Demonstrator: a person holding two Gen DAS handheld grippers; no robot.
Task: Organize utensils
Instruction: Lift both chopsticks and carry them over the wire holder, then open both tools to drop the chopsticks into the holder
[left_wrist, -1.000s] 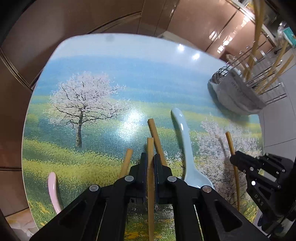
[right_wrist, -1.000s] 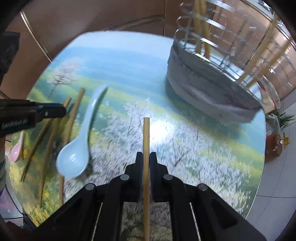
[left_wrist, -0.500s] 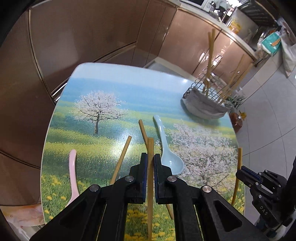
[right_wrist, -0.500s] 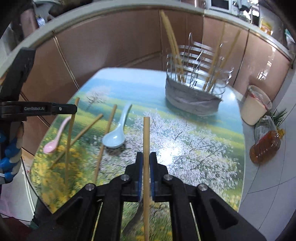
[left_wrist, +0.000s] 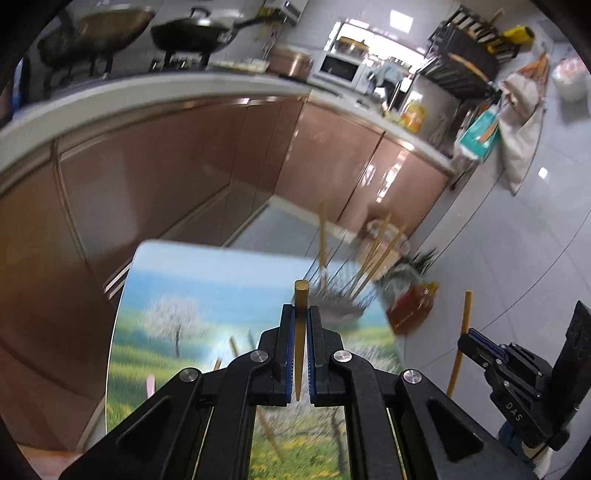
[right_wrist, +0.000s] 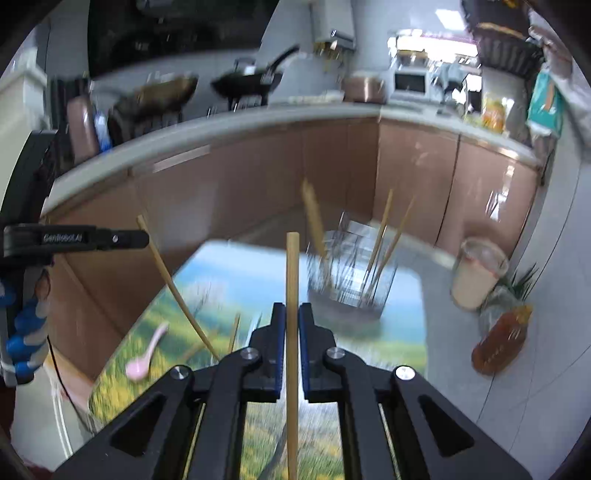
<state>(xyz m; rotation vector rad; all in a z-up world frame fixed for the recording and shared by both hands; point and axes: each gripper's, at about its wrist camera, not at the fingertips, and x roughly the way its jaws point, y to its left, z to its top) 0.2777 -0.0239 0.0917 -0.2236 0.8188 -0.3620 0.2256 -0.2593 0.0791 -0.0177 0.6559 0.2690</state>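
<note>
Both tools are up over the bench (left_wrist: 207, 266), left tool (left_wrist: 300, 317) and right tool (right_wrist: 291, 325) each pinching one light, stiff chopstick (right_wrist: 291, 280) mid-shaft, slick enough to swivel, wire utensil rack (right_wrist: 347, 291) ahead.

Kitchen backdrop from where I'm driving: glossy copper-brown cabinet fronts (left_wrist: 229, 158) wrap around from 9 to 2 o'clock under a pale grey countertop (right_wrist: 229, 122). Up at 11 o'clock sit a wok (left_wrist: 110, 26) and a black frying pan (right_wrist: 251, 83) on the stove. A white microwave (right_wrist: 410, 83) is at 1 o'clock with bright light glaring just above it. The floor (left_wrist: 524, 236) is big shiny light-grey tiles, catching reflections at 3 o'clock. A dark wire shelf rack (left_wrist: 461, 62) stands at 1 o'clock, with a pale cloth sack (left_wrist: 521, 110) hanging just beside it. Everything's a bit motion-blurred.
</note>
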